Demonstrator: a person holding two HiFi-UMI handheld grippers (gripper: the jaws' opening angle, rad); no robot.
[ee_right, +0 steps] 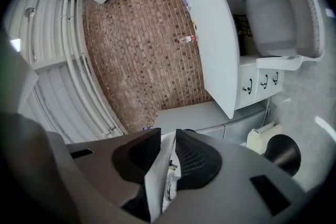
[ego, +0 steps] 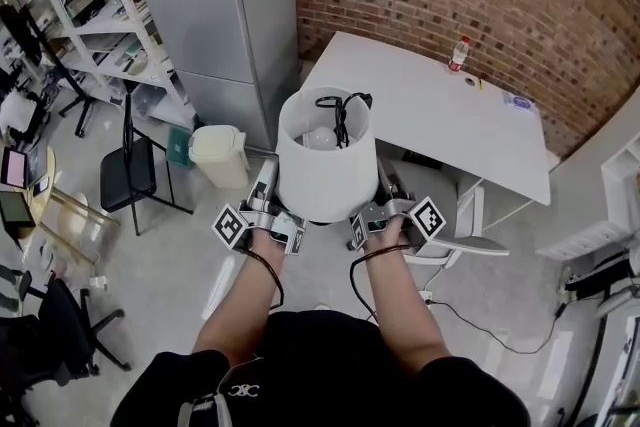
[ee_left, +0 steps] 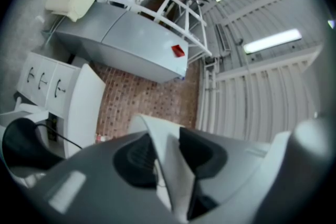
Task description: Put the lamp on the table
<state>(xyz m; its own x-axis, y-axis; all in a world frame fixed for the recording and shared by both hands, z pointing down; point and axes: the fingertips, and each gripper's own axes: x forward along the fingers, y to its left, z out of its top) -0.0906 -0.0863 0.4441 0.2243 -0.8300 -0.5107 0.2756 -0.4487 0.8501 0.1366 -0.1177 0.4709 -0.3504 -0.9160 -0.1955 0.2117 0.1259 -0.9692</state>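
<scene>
The lamp (ego: 325,165) has a white drum shade, with a bulb and black cord showing inside its open top. I hold it up in front of me, short of the white table (ego: 430,105). My left gripper (ego: 268,203) is shut on the shade's lower left rim, and my right gripper (ego: 380,205) is shut on its lower right rim. In the left gripper view the thin shade wall (ee_left: 170,170) runs between the dark pads of the left gripper (ee_left: 167,157). In the right gripper view the shade wall (ee_right: 156,178) is pinched the same way in the right gripper (ee_right: 167,157).
A bottle (ego: 459,53) and small items lie at the table's far side by the brick wall. A grey chair (ego: 455,220) stands at the table's near edge. To the left are a tall grey cabinet (ego: 215,5), a cream bin (ego: 220,155), a black chair (ego: 135,170) and white shelves (ego: 90,5).
</scene>
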